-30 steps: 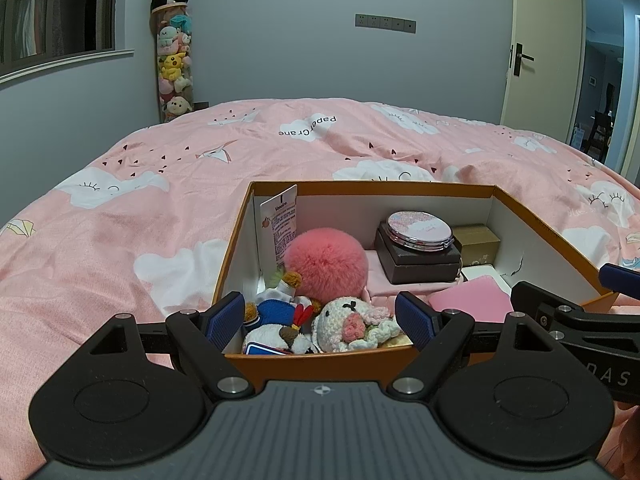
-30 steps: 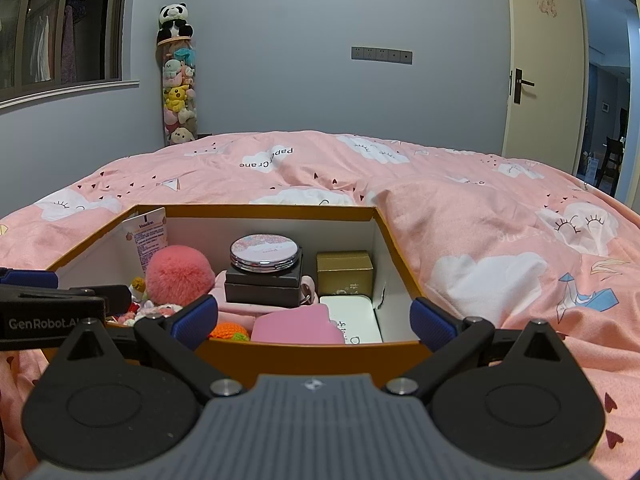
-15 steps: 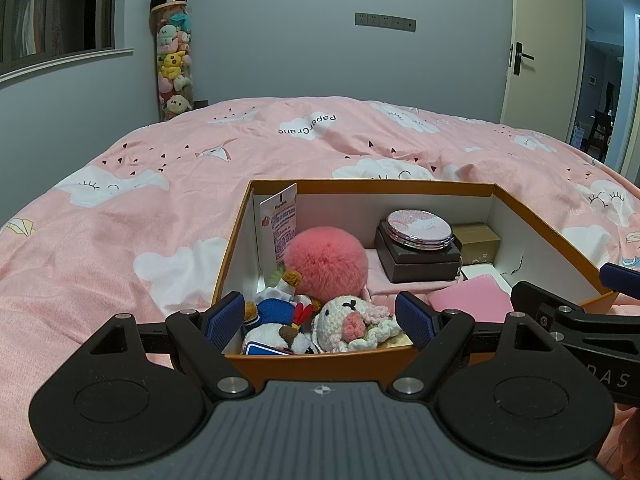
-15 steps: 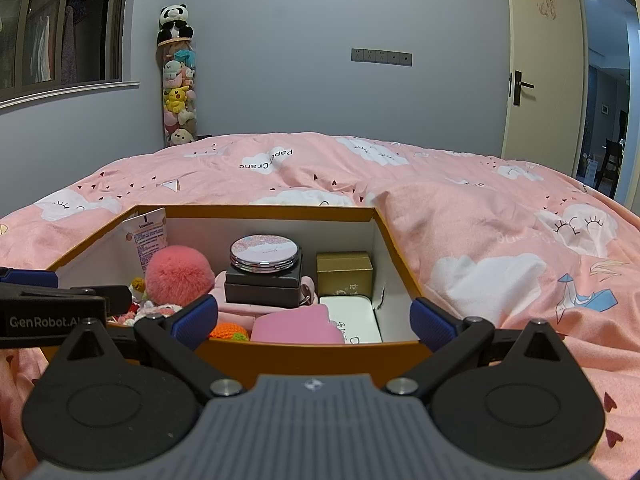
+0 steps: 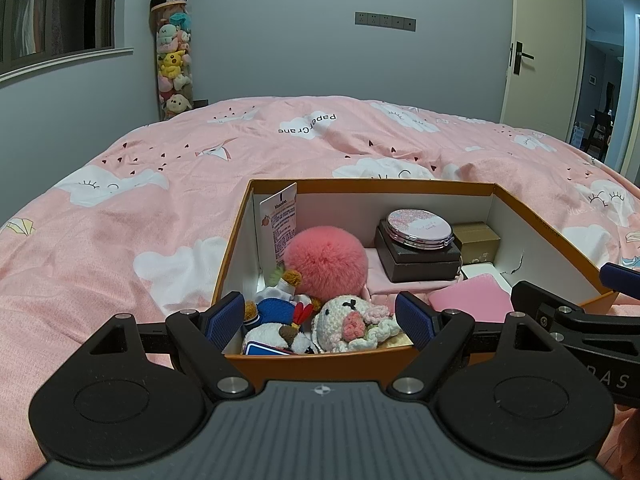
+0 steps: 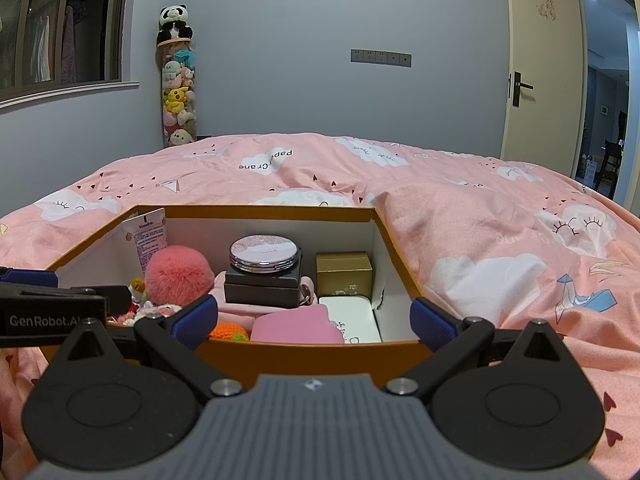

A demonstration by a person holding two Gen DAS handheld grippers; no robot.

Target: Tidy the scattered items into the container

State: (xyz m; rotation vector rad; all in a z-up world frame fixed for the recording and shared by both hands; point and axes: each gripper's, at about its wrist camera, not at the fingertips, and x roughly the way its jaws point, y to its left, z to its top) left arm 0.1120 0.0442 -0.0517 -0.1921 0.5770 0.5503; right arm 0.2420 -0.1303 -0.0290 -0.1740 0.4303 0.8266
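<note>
The left gripper (image 5: 320,314) is seen at the bottom of its frame, jaws spread wide with nothing between them. It is held low at the near wall of the box (image 5: 400,187), which fills the lower centre and right of the frame. Framed between its blue pads (image 5: 224,320) are a crocheted bunny (image 5: 348,322) and a blue-and-white duck toy (image 5: 276,316), both lying inside the near left corner.

The right gripper (image 6: 314,318) is likewise set wide and empty at the bottom of its frame, poised at the near wall of the box, towards its right end. Just beyond it, a pink case (image 6: 296,326) and a white tin (image 6: 354,318) are seen in the lower centre. Further in, a round mirror (image 6: 264,254) rests on a dark box (image 6: 262,288), a gold box (image 6: 344,274) stands beside it to the right, and a pink pompom (image 6: 178,276) sits to the left in front of an upright tube (image 6: 150,236).

Around the box, a pink bedspread (image 6: 500,248) is spread across the middle of both frames. No loose item is visible on it in either view.

The gathering is judged to be finished or nearly so, with everything visible already in the box. Before stopping, the parts of the bed outside both views need checking for strays; if any are found, an open gripper is to be carried to them.
</note>
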